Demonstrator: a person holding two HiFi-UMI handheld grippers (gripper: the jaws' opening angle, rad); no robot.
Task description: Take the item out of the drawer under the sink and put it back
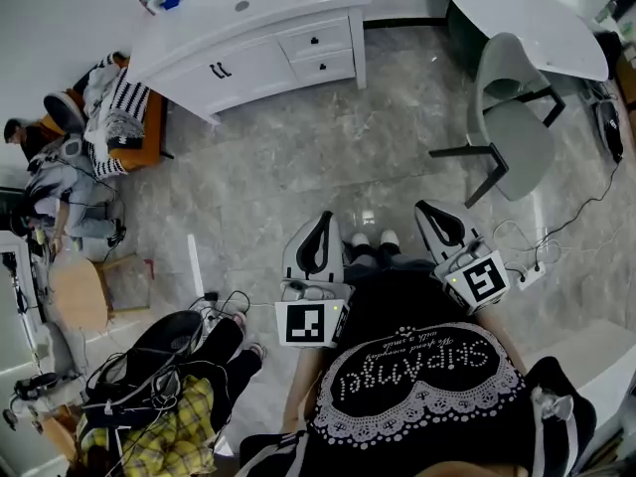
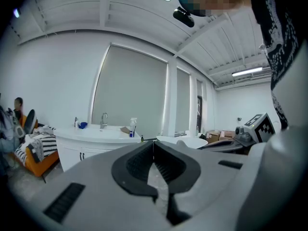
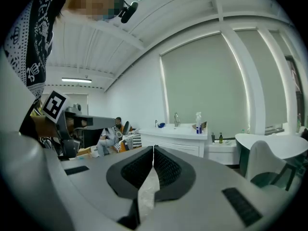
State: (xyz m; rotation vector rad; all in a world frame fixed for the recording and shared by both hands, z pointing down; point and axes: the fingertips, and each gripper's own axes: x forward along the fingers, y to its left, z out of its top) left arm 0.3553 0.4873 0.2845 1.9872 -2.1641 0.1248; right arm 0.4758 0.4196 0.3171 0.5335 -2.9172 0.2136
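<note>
Head view downward, both others facing vanity (image 1: pixel 260 63)

PERSON'S SHIRT, SEEN FROM ABOVE: A line of studded capitals (image 1: pixel 422 364) runs across the black shirt (image 1: pixel 397 420). It appears upside down in the head view. The letters look like "SHIP ANGEL" but cannot be read for certain. A finer script line (image 1: pixel 422 340) just beside them is too small to make out.

The cube on the left gripper (image 1: pixel 325 217) bears a square marker (image 1: pixel 306 324), a black-and-white coded pattern without letters or numbers. The cube on the right gripper (image 1: pixel 429 207) carries a second marker (image 1: pixel 482 280) of the same kind.

The white shirt print (image 3: pixel 36 37) at the edge of the right gripper view is illegible. The label on the spray bottle (image 3: pixel 198 121) on the sink tabletop (image 3: pixel 178 134) is too small to read.
</note>
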